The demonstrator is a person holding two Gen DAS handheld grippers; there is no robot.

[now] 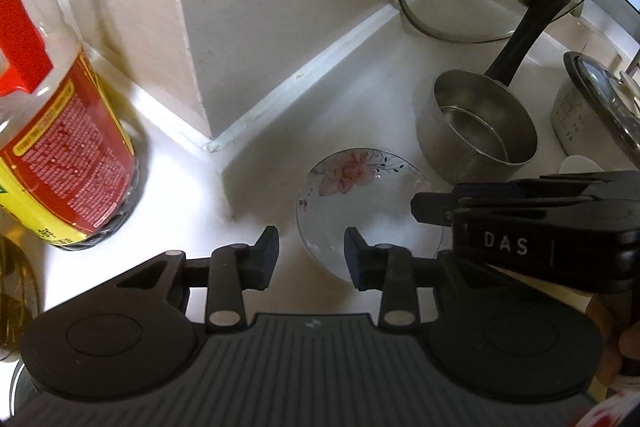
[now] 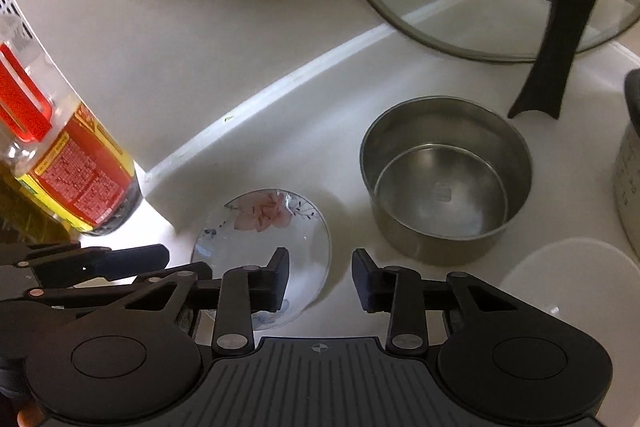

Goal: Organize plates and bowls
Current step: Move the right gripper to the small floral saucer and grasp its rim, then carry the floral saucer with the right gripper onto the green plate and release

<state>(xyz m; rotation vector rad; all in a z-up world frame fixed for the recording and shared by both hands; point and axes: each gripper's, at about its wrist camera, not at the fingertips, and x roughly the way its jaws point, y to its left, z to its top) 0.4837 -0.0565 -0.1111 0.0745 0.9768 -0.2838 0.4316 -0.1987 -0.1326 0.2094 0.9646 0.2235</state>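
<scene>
plate (image 1: 360, 203) rim between left tongs (image 1: 312, 255) | right tongs (image 2: 320, 281) beside

White surface (image 2: 304, 131), meets beige wall at sealed edge, wall corner juts out on left. Directly on it: small glass plate (image 2: 256, 239) with pink flower print, near corner; steel saucepan (image 2: 444, 183), black handle, empty, just right of plate, not touching; oil bottle (image 2: 80, 167), red-yellow label, left of plate; glass lid (image 2: 460, 7) leaning on wall behind saucepan; white round disc (image 2: 572, 279) at right, front of saucepan; white appliance (image 2: 628, 179) at far right edge.
</scene>
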